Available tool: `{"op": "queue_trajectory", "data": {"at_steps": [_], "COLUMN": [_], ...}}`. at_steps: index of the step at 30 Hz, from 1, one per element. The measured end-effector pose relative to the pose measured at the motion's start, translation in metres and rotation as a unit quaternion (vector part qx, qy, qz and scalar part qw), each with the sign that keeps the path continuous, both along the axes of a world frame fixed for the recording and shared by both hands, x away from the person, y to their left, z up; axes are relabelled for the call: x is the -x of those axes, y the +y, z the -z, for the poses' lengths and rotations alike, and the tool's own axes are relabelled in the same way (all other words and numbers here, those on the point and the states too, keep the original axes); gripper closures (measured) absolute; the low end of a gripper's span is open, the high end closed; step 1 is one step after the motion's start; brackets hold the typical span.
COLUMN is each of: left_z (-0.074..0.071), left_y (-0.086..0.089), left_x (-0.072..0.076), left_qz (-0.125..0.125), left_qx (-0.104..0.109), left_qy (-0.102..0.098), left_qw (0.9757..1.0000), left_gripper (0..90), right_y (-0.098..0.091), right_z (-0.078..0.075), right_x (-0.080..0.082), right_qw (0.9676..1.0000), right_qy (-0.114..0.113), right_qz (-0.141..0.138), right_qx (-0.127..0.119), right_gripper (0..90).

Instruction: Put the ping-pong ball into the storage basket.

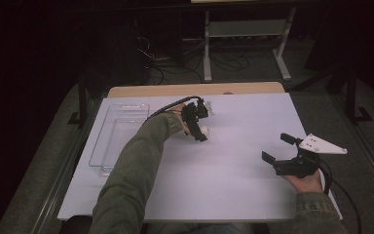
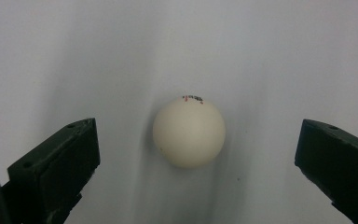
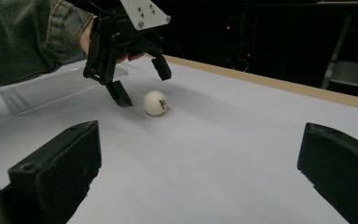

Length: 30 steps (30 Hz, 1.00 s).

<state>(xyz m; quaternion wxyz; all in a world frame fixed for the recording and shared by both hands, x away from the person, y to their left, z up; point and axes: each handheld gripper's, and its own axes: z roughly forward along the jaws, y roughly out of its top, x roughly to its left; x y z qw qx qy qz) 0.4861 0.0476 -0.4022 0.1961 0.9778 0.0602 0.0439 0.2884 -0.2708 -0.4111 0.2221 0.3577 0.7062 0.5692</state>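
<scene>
Far left of the white table top: a clear plastic tray, long side running away from the person, looks empty from the high view. The tray also shows in the right gripper view, behind the left arm, see-through and low. Next over, a green sleeve reaches forward across the table to the left gripper, which is past mid-table and pointed down at the surface. Its jaws are spread wide, nothing between them touching either one. A small white ball sits on the table right at the jaw tips. In the left gripper view the ball is centred in the gap, well clear of both jaws, small dark print near its top. In the right gripper view the left gripper hangs over the ball, one jaw tip just beside it, the other raised above it; can't tell if the near tip touches. Right side: right gripper held low near the table's right edge, hand under it, grey three-cornered plate on top. Its jaws stand wide apart, holding nothing, aimed left toward the ball from well away.
</scene>
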Motion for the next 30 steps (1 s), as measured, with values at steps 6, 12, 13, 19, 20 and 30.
{"op": "queue_trajectory", "data": {"at_steps": [6, 12, 13, 19, 20, 30], "left_z": [0.0008, 0.0046, 0.0046, 0.0059, 0.0063, 0.0091], "left_y": [-0.0016, -0.002, -0.002, -0.0019, -0.0018, -0.0013], "left_x": [-0.0014, -0.0006, -0.0006, -0.0027, -0.003, -0.0054], "left_qz": [0.002, 0.009, 0.009, 0.01, 0.011, 0.015], "left_qx": [-0.002, -0.01, -0.01, -0.009, -0.008, -0.007], "left_qy": [0.0, -0.003, -0.003, -0.004, -0.003, 0.003], "left_qw": [1.0, 0.9999, 0.9999, 0.9999, 0.9999, 0.9999], "left_gripper": [0.0, 3.9, 4.4, 7.1, 8.5, 15.7], "right_y": [-0.0003, -0.0001, -0.0001, -0.0004, -0.0005, -0.0013], "right_z": [0.0001, 0.0, 0.0, 0.0002, 0.0002, -0.0001], "right_x": [0.0001, 0.0, 0.0, -0.0001, -0.0001, 0.0], "right_qw": [1.0, 1.0, 1.0, 1.0, 1.0, 1.0], "right_qy": [0.0, 0.0, 0.0, 0.001, 0.001, 0.001], "right_qz": [0.0, 0.0, 0.0, 0.0, 0.0, 0.001], "right_qx": [0.0, 0.0, 0.0, 0.0, 0.0, -0.005], "right_gripper": [0.0, 0.0, 0.0, 0.0, 0.0, 0.0]}}
